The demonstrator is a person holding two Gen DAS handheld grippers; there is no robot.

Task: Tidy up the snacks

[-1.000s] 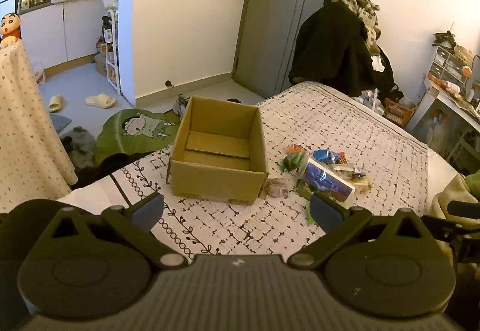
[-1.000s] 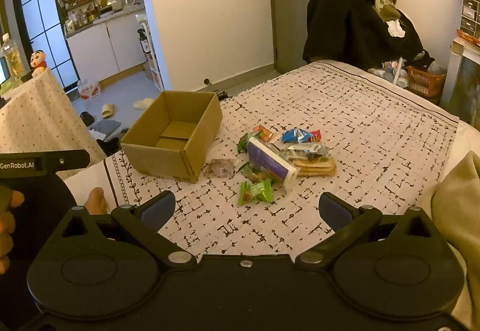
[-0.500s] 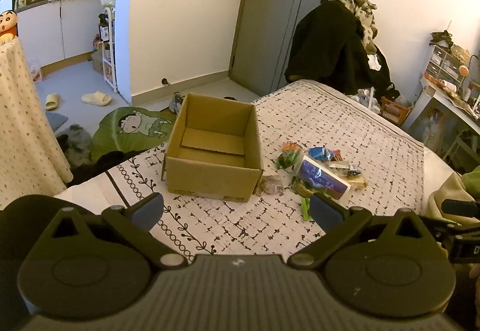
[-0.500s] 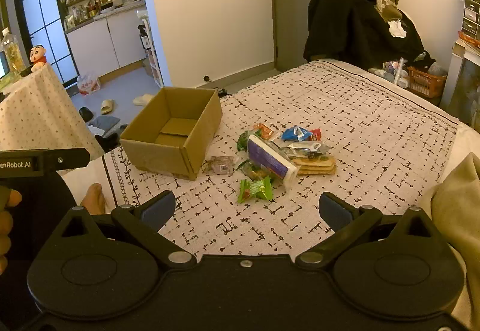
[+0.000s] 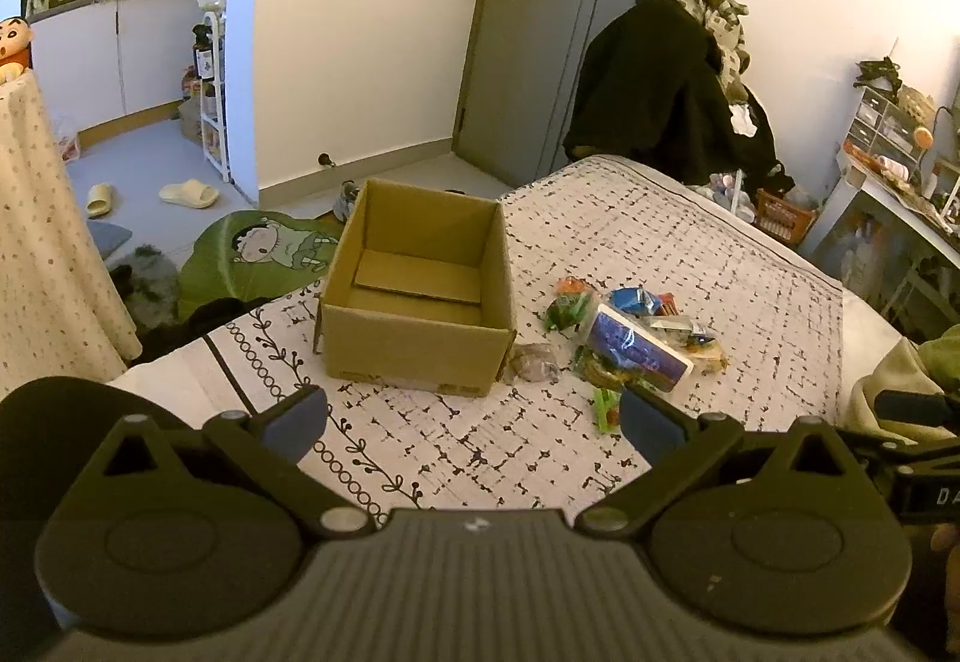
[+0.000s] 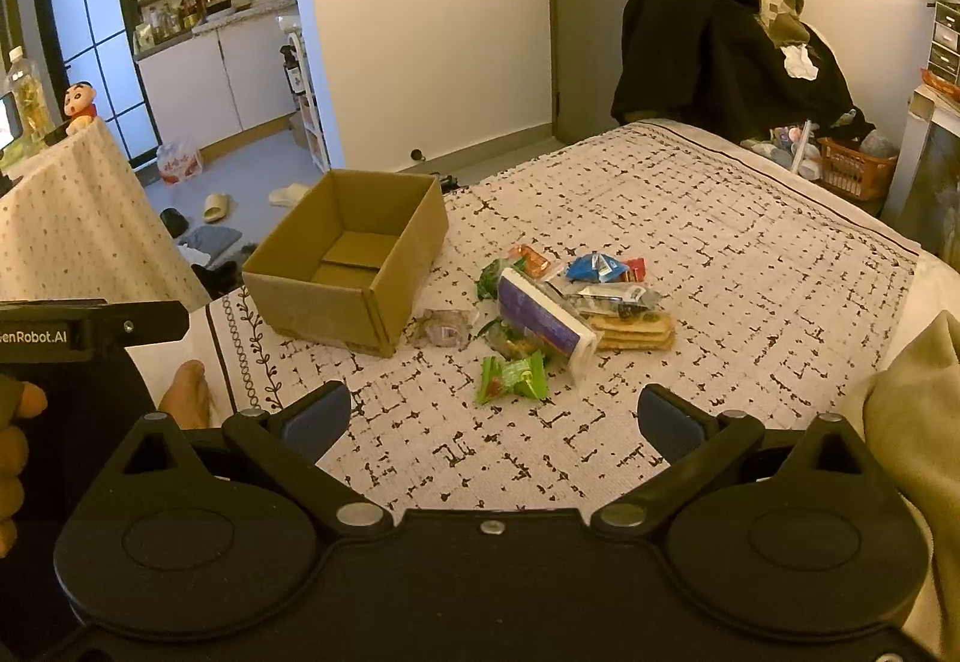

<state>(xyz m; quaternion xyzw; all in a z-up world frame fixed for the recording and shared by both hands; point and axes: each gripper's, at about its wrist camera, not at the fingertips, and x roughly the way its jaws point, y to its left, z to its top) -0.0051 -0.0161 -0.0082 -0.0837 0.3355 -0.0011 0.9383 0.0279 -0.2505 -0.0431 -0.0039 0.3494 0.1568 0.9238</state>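
Both jaws gape wide, holding nothing.

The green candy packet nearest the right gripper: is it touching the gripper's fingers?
Apart. In the right wrist view, bare bedspread shows between the green candy packet and the open right gripper.

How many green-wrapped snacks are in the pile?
3 visible: one green packet nearest the grippers, one at the pile's far left, one partly under the purple box. More may be hidden.
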